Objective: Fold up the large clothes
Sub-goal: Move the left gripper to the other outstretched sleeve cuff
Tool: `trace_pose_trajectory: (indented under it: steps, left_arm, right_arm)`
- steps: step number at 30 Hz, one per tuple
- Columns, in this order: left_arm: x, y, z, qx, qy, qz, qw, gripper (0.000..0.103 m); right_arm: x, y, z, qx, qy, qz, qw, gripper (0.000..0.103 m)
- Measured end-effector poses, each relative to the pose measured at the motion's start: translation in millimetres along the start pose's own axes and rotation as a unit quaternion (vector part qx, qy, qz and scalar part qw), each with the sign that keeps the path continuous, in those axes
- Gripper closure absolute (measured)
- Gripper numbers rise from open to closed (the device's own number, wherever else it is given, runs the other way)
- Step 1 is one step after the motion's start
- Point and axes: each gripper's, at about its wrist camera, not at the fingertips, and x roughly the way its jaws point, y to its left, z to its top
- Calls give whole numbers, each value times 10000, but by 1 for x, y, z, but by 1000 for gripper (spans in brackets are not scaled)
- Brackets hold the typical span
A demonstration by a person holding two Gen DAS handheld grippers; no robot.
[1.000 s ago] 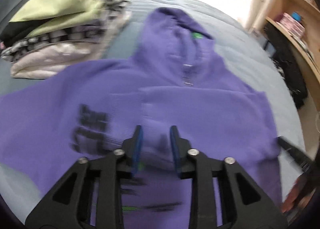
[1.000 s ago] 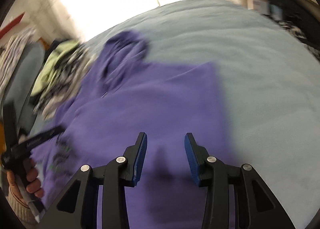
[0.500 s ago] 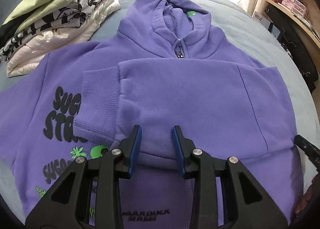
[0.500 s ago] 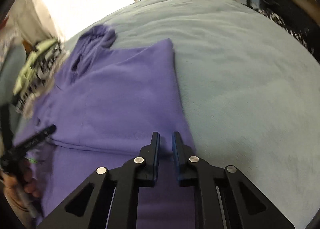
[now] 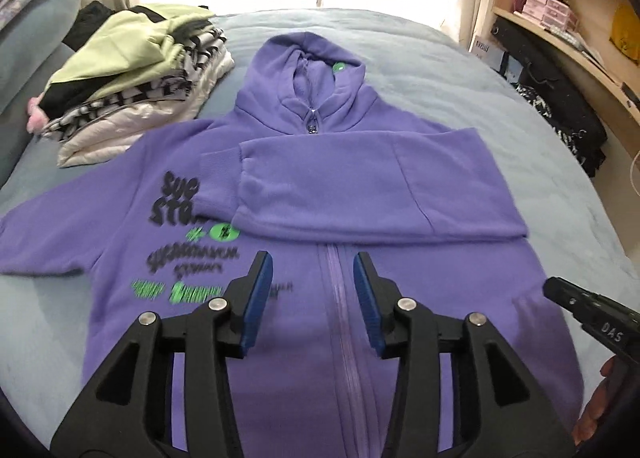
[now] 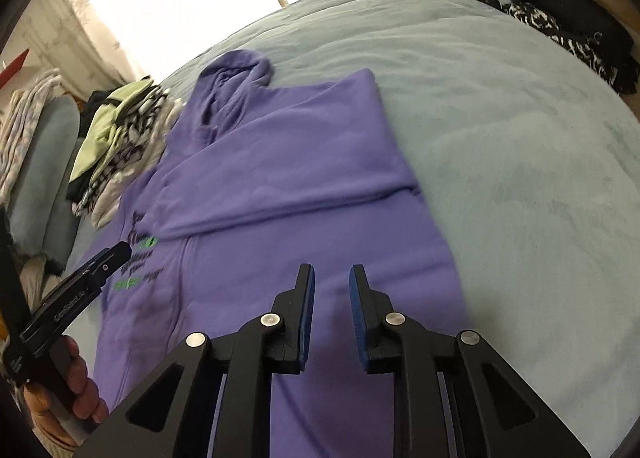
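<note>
One purple hoodie (image 5: 360, 186) | one clothes stack (image 5: 132, 74) | left gripper (image 5: 313, 300) fingers just opening, empty | right gripper (image 6: 331, 312) fingers narrow, empty

Hoodie (image 5: 360, 194) flat on bed (image 5: 500, 90), clothes pile (image 5: 132, 74) beside its hood.

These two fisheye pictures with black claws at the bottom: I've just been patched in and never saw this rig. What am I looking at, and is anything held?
No robot: a person carries a hand-held gripper in each hand, each with a camera looking along its two blue-padded fingers. One picture is from the left gripper, the other from the right gripper; each also catches the other tool at its edge. A purple hoodie lies face up on a bed, one sleeve already folded across the chest. A pile of folded clothes sits beside the hood. Both grippers stand open above the hoodie, jaws just widened, nothing held.
</note>
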Motion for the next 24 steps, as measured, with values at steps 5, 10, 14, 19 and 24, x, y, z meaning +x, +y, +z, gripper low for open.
trace_pose_trajectory:
  steps: [5,10,14,19,24]
  left_arm:
    - [-43,0,-26,59,22,106,9999,63]
    - [-79,18,-47,-22,-47,177,9998,55]
    - [-109,41,-60,-94,-253,286,9992,45]
    - [-131,83,-74,-354,-343,476,9977,40]
    - [-137,136,-88,-841,-285,543,9946,40]
  right_arm:
    - [-48,37,-29,-272,-166,37,9995,70]
    - [-99,79,-65,-675,-480,-7,9966,52]
    - [-117,115,-86,-921,-470,114,9946,52]
    - [-124,158,-104,-1246,-406,220,9911,52]
    - [-128,205,-117,-1520,-427,349,9868,52]
